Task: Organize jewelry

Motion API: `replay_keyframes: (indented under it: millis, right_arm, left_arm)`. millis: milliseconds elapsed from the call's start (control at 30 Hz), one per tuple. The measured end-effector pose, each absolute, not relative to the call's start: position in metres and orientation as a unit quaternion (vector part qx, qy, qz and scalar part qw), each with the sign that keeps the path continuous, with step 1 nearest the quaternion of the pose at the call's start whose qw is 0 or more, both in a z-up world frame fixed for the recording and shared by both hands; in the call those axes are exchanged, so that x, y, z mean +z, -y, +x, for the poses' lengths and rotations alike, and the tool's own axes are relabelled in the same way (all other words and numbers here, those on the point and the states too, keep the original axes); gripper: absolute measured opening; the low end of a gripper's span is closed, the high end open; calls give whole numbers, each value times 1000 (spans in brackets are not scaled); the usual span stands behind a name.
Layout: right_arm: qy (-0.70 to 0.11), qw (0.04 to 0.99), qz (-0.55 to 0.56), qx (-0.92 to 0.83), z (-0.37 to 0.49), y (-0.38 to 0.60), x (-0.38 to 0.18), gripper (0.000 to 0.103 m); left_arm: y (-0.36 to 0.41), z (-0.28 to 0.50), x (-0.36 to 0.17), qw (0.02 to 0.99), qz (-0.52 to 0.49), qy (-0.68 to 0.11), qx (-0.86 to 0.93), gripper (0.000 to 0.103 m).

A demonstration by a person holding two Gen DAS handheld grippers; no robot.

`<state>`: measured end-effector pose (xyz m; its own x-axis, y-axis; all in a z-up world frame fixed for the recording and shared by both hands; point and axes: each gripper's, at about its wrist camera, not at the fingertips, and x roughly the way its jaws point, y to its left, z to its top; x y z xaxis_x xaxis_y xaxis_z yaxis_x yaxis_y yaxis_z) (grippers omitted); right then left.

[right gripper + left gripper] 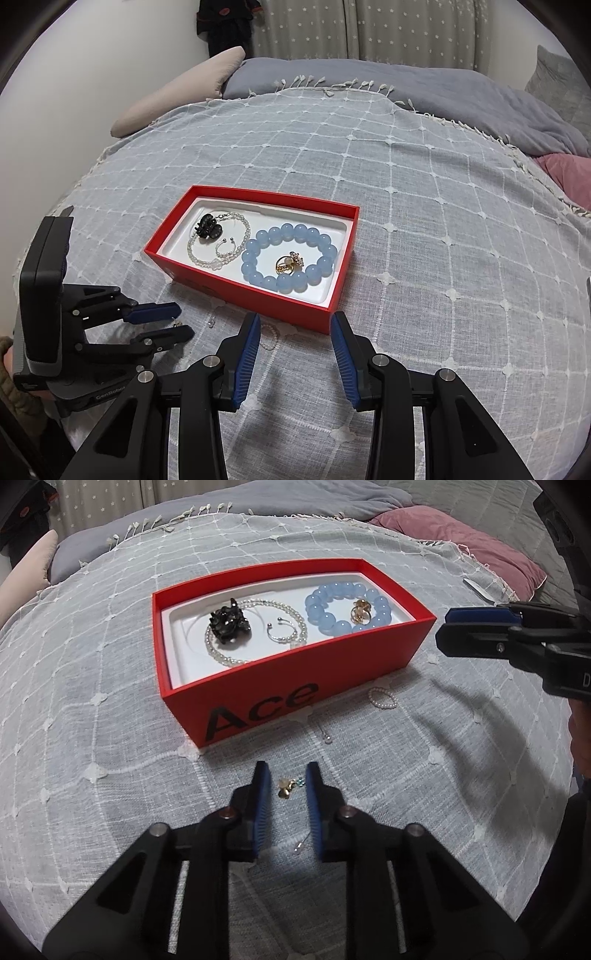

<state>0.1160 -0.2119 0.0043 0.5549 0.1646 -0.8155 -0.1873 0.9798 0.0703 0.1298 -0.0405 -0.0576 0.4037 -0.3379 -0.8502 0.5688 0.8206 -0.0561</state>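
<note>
Grey checked bedspread (110,738), red box (295,686) holding blue bead bracelet (347,607). Left tongs (286,786) narrowly parted around gold earring (285,789), pads apart from it. Right tongs (295,325) open, empty.

The left gripper (284,781) points steeply down, its blue pads (260,805) narrowly apart; the right gripper (294,328) hangs tilted down, jaws seemingly half open, gripping nothing.

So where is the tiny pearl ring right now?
The tiny pearl ring lies on the grey bedspread, outside the red box, by its near right corner. In the right wrist view it sits beside that claw's left finger.
</note>
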Motion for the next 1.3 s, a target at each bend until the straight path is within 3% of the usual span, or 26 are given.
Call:
replay_keyframes:
  millis: [333,1300]
  right_arm:
    - [-467,878,-23,103,117,208,-2,40]
    - [-471,863,-87,161,112,152,-35,39]
  left_arm:
    - [36,134,-53,834,106,-472,-266,6]
    - [-6,142,-18,853,21,-451,-261,6]
